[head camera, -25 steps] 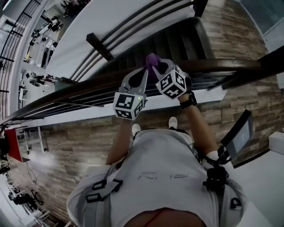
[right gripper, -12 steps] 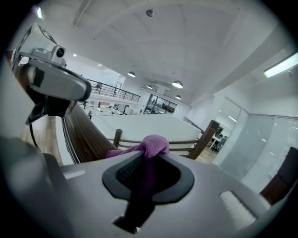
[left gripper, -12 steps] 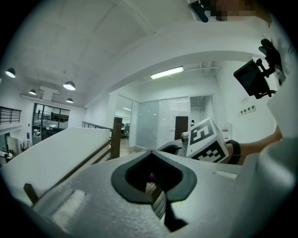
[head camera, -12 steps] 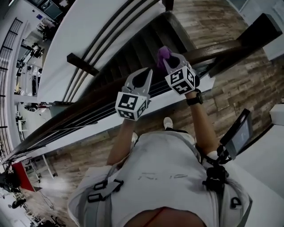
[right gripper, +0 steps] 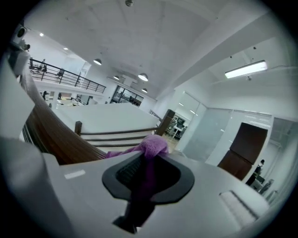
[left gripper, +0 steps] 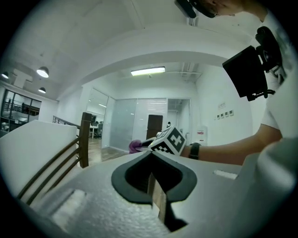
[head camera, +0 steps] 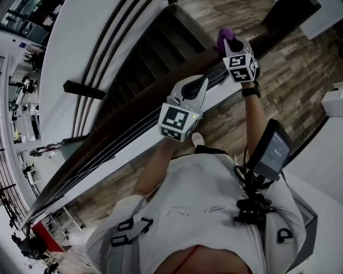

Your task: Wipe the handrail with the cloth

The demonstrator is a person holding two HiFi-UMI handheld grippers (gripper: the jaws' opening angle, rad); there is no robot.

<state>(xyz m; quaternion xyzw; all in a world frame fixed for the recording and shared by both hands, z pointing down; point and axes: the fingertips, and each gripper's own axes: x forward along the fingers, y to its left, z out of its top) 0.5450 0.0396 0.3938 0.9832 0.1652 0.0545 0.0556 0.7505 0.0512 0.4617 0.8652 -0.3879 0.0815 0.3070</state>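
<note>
The dark wooden handrail (head camera: 107, 140) runs diagonally from lower left to upper right in the head view. My right gripper (head camera: 228, 44) is far up the rail at the upper right, shut on a purple cloth (head camera: 224, 36) that bunches out past its jaws. In the right gripper view the cloth (right gripper: 152, 145) is clamped in the right gripper (right gripper: 144, 160), with the handrail (right gripper: 51, 135) to its left. My left gripper (head camera: 196, 85) hovers over the rail lower down, shut with nothing in it. The left gripper view shows the left gripper (left gripper: 152, 158), the right gripper's marker cube (left gripper: 170, 140) and the cloth (left gripper: 136, 147) ahead.
Beyond the handrail a dark staircase (head camera: 155, 51) drops away beside a white wall with a second rail (head camera: 86, 85). A dark post (head camera: 289, 13) stands at the rail's upper end. Wood-pattern floor (head camera: 284, 91) lies on my side. A small screen (head camera: 270, 152) hangs off my chest rig.
My right gripper has slid up and to the right along the handrail with the cloth, away from the left gripper. The head view has swung, so the rail now looks steeper.
</note>
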